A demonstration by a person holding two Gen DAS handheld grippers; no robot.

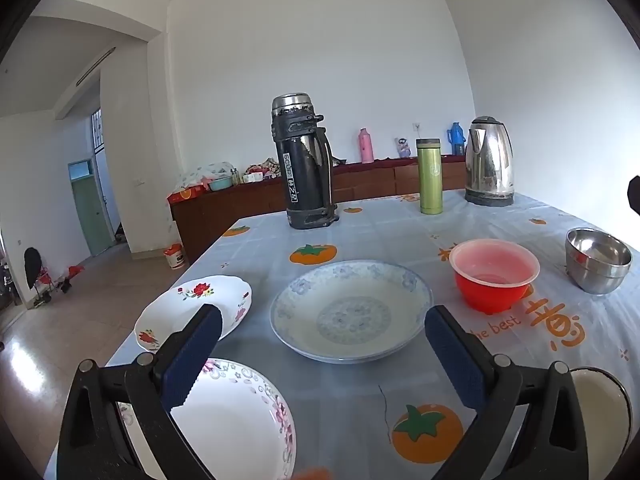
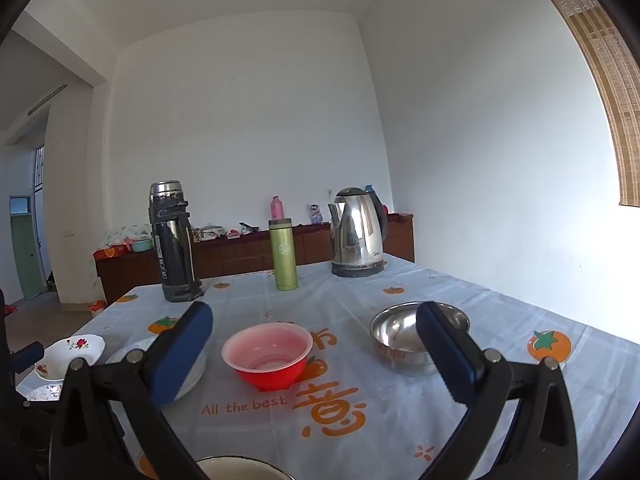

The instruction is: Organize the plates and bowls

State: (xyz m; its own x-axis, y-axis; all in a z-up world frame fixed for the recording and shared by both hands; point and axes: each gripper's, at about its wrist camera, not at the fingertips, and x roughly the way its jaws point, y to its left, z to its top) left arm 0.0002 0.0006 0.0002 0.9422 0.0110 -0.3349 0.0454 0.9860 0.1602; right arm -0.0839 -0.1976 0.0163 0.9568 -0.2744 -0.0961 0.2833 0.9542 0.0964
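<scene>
In the left wrist view my left gripper (image 1: 323, 326) is open and empty, held above the table just short of a blue-patterned plate (image 1: 351, 312). A white plate with red flowers (image 1: 192, 308) lies to its left, a pink-flowered plate (image 1: 240, 420) lies under the left finger, and a white enamel bowl (image 1: 600, 404) sits at the right edge. A red plastic bowl (image 1: 494, 274) and a steel bowl (image 1: 598, 260) lie further right. In the right wrist view my right gripper (image 2: 314, 320) is open and empty, above the red bowl (image 2: 267, 356), with the steel bowl (image 2: 416, 336) behind its right finger.
A black thermos (image 1: 304, 160), a green flask (image 1: 430, 176) and a steel kettle (image 1: 490, 160) stand along the table's far edge. The table's left edge (image 1: 160, 312) runs close to the flowered plates. A low cabinet (image 1: 248, 200) stands by the far wall.
</scene>
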